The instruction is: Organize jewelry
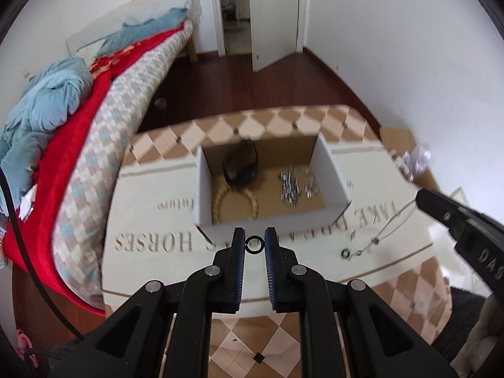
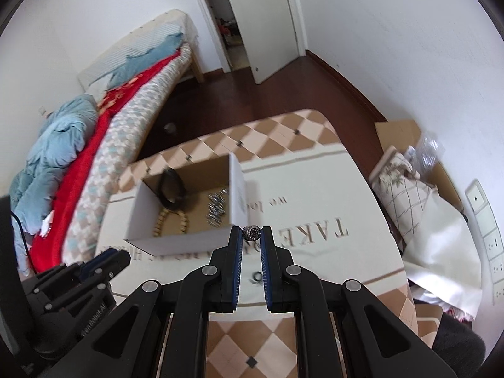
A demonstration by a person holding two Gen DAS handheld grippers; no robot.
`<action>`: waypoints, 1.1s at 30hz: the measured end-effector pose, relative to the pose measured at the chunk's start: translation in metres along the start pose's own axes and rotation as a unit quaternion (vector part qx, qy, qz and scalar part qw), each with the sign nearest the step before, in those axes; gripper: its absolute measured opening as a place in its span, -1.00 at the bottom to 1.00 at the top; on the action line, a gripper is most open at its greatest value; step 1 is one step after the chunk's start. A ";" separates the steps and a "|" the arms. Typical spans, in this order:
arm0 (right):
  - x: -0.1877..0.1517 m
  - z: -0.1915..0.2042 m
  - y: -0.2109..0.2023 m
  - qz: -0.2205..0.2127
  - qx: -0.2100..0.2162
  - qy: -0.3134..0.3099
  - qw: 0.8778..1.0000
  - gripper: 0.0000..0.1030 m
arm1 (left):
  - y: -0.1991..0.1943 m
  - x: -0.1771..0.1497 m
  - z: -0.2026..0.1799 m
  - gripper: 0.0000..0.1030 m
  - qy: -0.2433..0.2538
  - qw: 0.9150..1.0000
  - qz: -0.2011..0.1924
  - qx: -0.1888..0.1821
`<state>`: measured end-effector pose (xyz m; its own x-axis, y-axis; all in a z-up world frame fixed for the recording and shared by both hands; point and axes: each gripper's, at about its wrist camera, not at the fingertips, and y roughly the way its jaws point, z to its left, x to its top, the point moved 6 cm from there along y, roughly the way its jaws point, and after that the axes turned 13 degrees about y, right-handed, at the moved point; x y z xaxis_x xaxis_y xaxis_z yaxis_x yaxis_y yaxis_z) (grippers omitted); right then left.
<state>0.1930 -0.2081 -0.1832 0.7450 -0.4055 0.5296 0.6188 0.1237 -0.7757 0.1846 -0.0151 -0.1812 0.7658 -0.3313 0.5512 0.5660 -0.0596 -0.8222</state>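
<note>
Right gripper (image 2: 251, 233) pinches a silver bead (image 2: 251, 232); left gripper (image 1: 254, 243) grips a black ring (image 1: 254, 244).

Tabletop (image 1: 151, 220) is showing a cream cloth with brown lettering and a tan-and-pink diamond border. Box (image 1: 334, 170) is looking white outside, brown cardboard inside. In it: black band (image 1: 241, 165), beige bead bracelet (image 1: 234, 203), silver chain pile (image 1: 296, 186). Left claw (image 1: 254, 244) is showing black arms and blue pads (image 1: 240, 252), with a black ring (image 1: 254, 244) between them. Right claw (image 2: 251, 233) is looking the same (black, blue pads), pinching a silver-dark patterned bead (image 2: 251, 232). Bed (image 1: 104, 132) is wearing a red blanket, blue quilt and a grey-teal check sheet. Floor (image 1: 252, 85) is showing dark red-brown.
</note>
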 end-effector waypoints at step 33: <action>0.030 0.069 0.105 0.162 0.040 -0.030 0.986 -0.76 | 0.093 0.051 0.070 -0.73 -0.053 0.989 0.103 -0.092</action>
<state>0.2976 -0.1453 -0.2250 0.9187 -0.2786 0.2800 0.3619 0.3097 -0.8793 0.2976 0.0279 -0.2197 0.8928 -0.2534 0.3725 0.3368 -0.1739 -0.9254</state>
